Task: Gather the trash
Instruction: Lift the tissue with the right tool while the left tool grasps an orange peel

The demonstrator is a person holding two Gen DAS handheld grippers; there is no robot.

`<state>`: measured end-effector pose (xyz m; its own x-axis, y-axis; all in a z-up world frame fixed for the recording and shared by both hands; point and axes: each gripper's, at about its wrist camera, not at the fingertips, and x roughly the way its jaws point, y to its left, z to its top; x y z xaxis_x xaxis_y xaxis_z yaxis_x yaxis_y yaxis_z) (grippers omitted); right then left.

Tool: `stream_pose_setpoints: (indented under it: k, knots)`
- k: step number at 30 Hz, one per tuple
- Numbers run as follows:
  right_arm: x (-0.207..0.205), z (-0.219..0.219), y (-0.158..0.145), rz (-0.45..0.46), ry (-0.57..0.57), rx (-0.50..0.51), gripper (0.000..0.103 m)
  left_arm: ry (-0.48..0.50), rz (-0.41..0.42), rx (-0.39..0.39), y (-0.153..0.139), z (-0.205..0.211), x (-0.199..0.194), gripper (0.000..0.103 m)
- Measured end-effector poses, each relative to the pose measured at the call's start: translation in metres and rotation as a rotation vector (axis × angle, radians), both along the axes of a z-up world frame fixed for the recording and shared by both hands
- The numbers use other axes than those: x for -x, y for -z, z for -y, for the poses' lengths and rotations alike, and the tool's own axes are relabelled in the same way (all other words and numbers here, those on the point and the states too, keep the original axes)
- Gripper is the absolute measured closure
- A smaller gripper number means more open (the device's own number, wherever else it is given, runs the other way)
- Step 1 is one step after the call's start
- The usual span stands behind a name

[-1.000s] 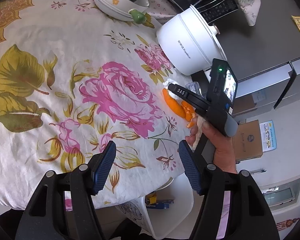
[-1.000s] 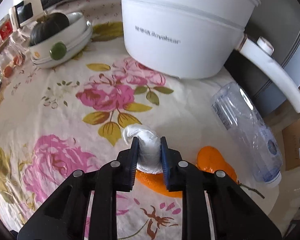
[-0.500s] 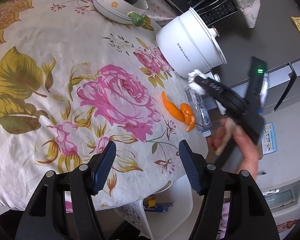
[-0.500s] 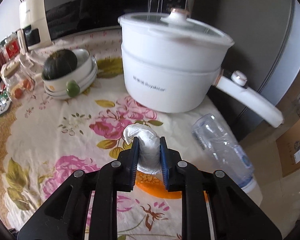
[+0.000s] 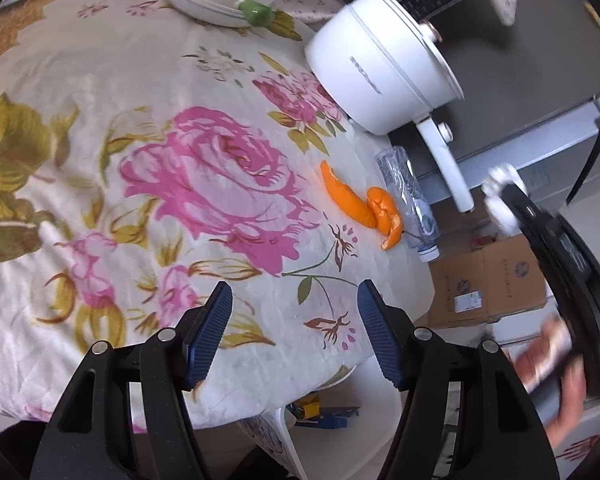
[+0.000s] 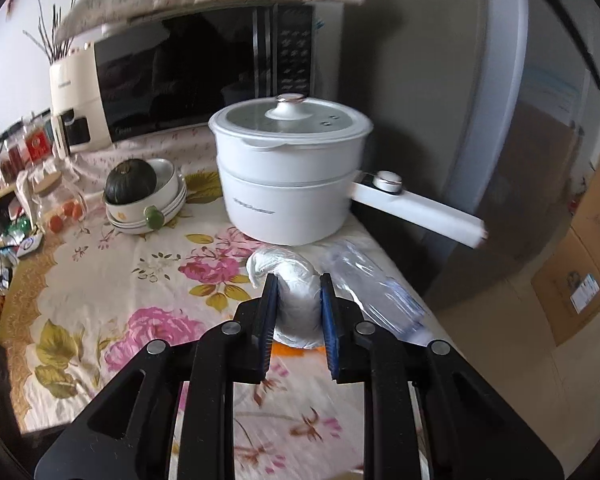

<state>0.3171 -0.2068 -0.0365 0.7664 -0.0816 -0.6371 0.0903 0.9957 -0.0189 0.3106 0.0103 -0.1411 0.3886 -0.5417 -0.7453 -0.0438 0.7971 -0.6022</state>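
Note:
My right gripper is shut on a crumpled white tissue and holds it in the air off the table's right edge. From the left wrist view that gripper shows blurred at the right, the white tissue in its tips, a hand below it. Orange peels and a clear plastic bottle lie on the flowered tablecloth near the right edge. My left gripper hangs open over the cloth's near edge with nothing between its fingers.
A white electric pot with a long handle stands at the table's back right. A bowl stack with a dark squash sits behind, a microwave beyond. Cardboard boxes and a white chair are beside the table.
My right gripper lifted the tissue off the cloth and carried it up and away past the table's right edge. The left gripper drifted slightly, still open.

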Motion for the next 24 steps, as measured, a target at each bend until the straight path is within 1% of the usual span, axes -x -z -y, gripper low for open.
stream_pose_setpoints:
  k: [3,6,11,14,18,21,24]
  knots:
    - [0.03,0.019,0.007,0.016,0.039,-0.025,0.083,0.025,0.014,-0.028,0.002,0.019,-0.004,0.039]
    - [0.058,0.036,0.019,0.009,0.075,-0.034,0.083,0.031,0.017,-0.04,0.005,0.034,-0.01,0.039]
    - [0.094,0.064,0.037,-0.008,0.121,-0.087,0.083,0.005,0.063,-0.029,0.006,0.055,-0.025,0.039]
    - [0.105,0.077,0.045,-0.001,0.148,-0.098,0.083,-0.023,0.073,-0.011,0.009,0.064,-0.035,0.039]
    - [0.111,0.093,0.054,-0.01,0.172,-0.149,0.083,-0.06,0.032,0.009,0.02,0.076,-0.051,0.039]
    - [0.116,0.103,0.062,-0.018,0.185,-0.187,0.083,-0.083,0.027,-0.009,0.025,0.085,-0.062,0.04]
    - [0.117,0.111,0.07,-0.047,0.198,-0.225,0.082,-0.089,0.054,-0.058,0.029,0.099,-0.079,0.042]
